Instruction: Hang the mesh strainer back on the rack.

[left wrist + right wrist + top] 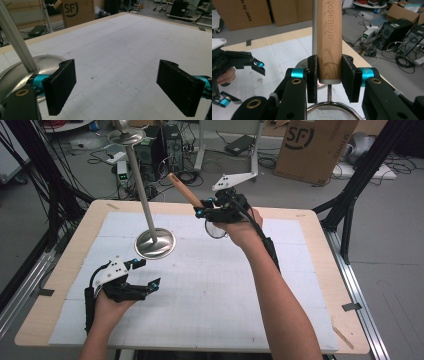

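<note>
My right gripper (202, 210) is raised over the far middle of the table, shut on the wooden handle (182, 190) of a small mesh strainer (216, 230). In the right gripper view the pads (312, 75) clamp the handle (329, 37) near its lower end, and the round mesh bowl (332, 113) hangs just below the jaws. My left gripper (149, 273) rests low at the table's near left, open, with nothing between its pads (61, 85). A tall metal stand (140, 185) with a round base (155, 243) rises just beyond it.
A white gridded mat (215, 285) covers the wooden table (320, 270). The stand carries a shallow metal dish (126, 137) at its top. Beyond the table are a cardboard box (312, 145), computers and cables on the floor. Black frame legs (350, 205) stand at the right.
</note>
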Tool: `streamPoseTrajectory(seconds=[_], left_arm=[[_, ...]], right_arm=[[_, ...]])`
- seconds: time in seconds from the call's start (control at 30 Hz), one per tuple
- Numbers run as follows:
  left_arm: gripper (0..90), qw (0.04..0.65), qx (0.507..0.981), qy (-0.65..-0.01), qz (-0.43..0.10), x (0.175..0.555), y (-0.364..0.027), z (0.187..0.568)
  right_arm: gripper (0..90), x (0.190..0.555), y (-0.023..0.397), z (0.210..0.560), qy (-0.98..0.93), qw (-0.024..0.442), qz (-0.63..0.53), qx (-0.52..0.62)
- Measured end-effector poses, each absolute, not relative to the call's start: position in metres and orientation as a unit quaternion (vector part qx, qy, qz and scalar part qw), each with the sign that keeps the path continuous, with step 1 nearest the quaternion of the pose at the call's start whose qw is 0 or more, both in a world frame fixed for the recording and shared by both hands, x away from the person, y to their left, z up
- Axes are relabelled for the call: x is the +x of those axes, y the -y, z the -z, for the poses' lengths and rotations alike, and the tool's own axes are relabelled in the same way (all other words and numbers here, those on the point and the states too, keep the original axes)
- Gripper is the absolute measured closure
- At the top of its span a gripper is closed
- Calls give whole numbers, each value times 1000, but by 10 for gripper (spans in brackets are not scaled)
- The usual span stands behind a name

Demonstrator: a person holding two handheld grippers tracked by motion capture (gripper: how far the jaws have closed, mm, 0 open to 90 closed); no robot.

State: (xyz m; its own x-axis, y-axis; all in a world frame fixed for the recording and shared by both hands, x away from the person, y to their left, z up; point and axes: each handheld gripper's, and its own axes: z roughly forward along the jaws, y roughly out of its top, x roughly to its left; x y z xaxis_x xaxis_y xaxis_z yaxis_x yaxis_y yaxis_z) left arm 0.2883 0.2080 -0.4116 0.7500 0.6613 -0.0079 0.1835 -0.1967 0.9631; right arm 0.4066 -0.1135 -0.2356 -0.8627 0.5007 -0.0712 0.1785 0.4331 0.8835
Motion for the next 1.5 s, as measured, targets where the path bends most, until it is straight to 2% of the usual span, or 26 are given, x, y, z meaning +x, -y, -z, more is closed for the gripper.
streamPoseTrajectory(seconds=[0.47,1.5], left_arm=[[165,560,751,-283,-208,290,-205,414],[165,565,748,-283,-203,290,-204,415]], right_arm=[[688,423,117,218,-825,153,-513,182],[687,458,86,168,-818,165,-523,175]])
